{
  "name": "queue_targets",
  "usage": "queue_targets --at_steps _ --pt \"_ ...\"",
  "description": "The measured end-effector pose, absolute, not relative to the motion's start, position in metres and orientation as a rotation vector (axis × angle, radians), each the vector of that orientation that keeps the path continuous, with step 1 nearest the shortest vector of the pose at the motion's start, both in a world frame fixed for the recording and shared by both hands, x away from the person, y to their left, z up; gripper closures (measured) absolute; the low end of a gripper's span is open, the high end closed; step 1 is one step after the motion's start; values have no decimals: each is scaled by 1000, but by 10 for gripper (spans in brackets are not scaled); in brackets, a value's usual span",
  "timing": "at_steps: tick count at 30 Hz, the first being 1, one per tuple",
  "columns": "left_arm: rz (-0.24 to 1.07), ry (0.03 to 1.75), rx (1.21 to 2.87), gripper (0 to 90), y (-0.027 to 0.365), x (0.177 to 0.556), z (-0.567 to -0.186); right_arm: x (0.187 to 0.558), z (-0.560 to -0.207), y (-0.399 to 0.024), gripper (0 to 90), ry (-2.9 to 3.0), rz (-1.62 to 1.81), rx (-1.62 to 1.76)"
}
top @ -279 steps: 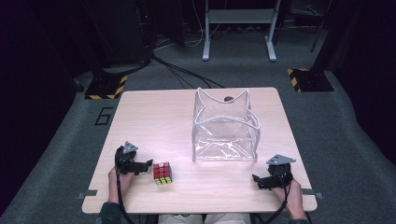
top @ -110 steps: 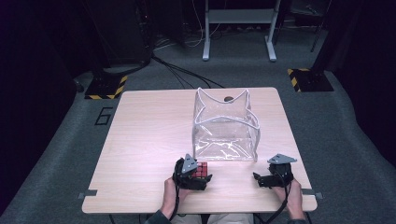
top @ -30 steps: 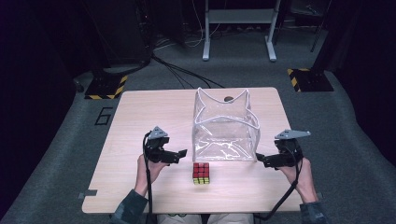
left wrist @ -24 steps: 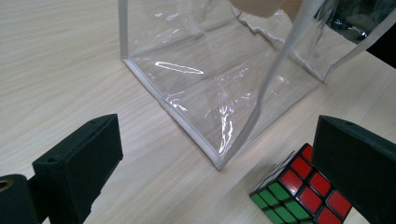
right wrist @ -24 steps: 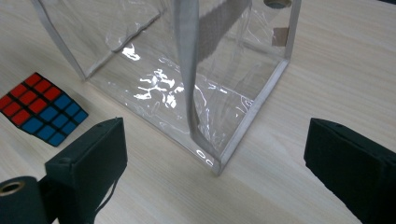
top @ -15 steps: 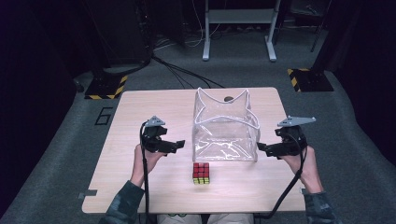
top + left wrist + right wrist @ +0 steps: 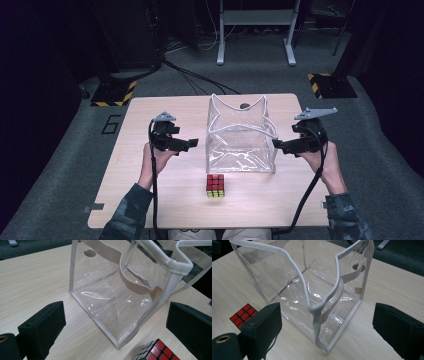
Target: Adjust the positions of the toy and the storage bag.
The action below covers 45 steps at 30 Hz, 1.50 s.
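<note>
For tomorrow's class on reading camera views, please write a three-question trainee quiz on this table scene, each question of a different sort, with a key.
1. True or false: the puzzle cube lies inside the clear bag.
2. The left gripper is: A) open B) shut on the cube C) shut on the bag's handle.
3. Fill in: the right gripper hovers at the bag's ____ side.

Key: 1 false, it lies on the table in front of the bag; 2 A; 3 right.

Grey carpet floor [image 7: 60, 165], dark room, metal stand [image 7: 255, 20].
</note>
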State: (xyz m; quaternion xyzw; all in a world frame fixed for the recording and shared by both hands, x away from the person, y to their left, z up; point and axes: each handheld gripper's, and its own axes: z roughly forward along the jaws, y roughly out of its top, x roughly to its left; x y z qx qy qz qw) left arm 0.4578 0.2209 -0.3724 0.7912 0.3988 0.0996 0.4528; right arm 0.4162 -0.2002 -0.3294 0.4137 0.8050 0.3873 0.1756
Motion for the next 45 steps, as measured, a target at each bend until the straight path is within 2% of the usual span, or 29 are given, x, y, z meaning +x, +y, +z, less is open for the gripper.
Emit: queue_targets --at_steps 18,27,41,43,45 --pt "221 981 1954 26 208 492 -339 451 -306 -187 96 2284 1049 1172" --pt "207 954 1980 42 189 506 -327 468 -304 -175 113 2296 1012 1179" --pt "161 948 2071 59 151 531 -335 492 -316 -165 130 2318 963 1229" --pt "157 946 2075 78 148 533 -337 495 -319 -165 143 2331 944 1231" --pt "150 948 2080 136 146 536 -339 498 -322 -163 153 2333 923 1236"
